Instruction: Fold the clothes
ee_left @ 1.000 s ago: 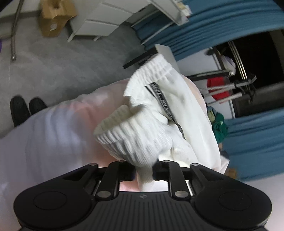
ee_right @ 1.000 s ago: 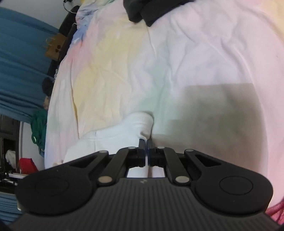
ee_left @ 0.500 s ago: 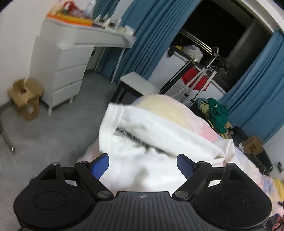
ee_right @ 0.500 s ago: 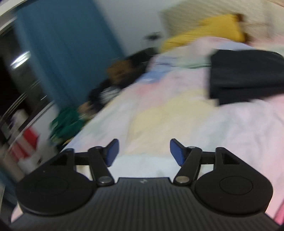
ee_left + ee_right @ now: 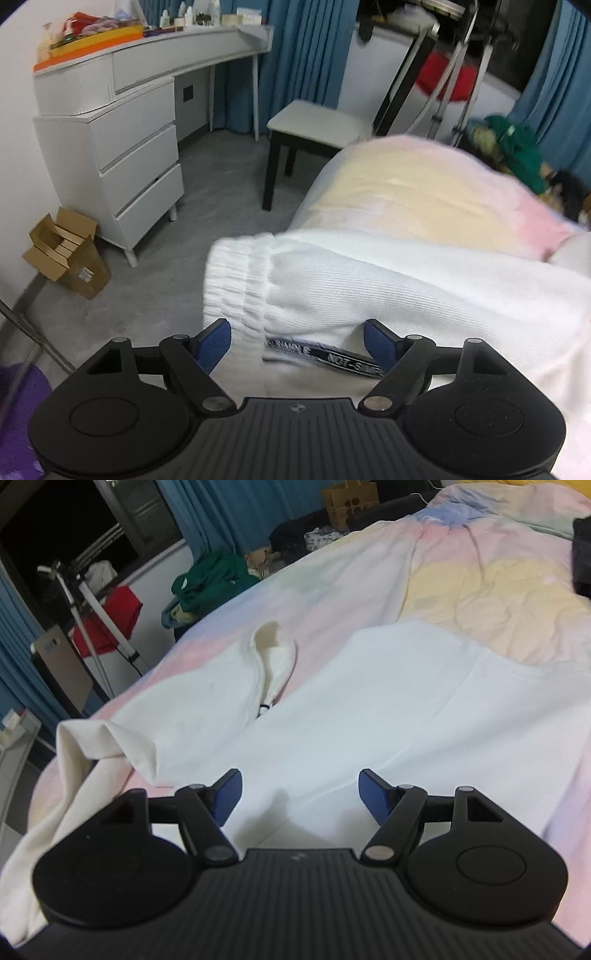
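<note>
White ribbed-cuff sweatpants (image 5: pixel 388 709) lie spread across the pastel-patched bed (image 5: pixel 480 576). The left gripper (image 5: pixel 297 341) hovers over the elastic cuff (image 5: pixel 236 280), jaws wide but closing slightly, pinching nothing. The right gripper (image 5: pixel 300 794) has its jaws spread, empty. Best next: pinch matching edges, lift evenly, fold flat. The open cardboard box (image 5: pixel 66 254) on the floor holds small cartons.
</note>
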A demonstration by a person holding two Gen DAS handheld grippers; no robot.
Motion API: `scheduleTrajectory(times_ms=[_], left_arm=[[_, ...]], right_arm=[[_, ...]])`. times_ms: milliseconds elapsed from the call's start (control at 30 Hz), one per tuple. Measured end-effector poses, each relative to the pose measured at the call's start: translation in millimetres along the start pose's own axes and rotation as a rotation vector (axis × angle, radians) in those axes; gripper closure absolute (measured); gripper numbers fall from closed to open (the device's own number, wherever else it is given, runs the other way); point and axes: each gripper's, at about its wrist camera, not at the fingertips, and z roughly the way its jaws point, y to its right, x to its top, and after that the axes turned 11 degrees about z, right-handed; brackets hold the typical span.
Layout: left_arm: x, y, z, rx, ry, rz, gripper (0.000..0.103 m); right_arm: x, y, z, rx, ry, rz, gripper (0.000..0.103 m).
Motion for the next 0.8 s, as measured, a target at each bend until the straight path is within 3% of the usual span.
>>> scheduleTrajectory(times_ms=[167, 333, 667, 800], left_arm=[[27.8, 4.1, 60.5, 0.113, -0.092, -0.009, 0.020], [36.8, 12.9, 60.8, 0.174, -0.081, -0.029, 0.023], [20.8, 63.9, -61.2, 0.207, 0.155, 0.081, 0.022], [5.6, 123.6, -106.2, 0.119, 0.248, 0.124, 0.022]], right_arm=[[-9.9, -24.5, 13.2, 0.066, -0.016, -0.052, 0.031], [-22.3, -41.0, 19.1, 0.136, -0.059, -0.140, 0.031], [-29.6, -42.8, -11.9, 0.228, -0.081, -0.201, 0.031], [-30.9, -38.2, -21.2, 0.250, -0.095, -0.203, 0.031]])
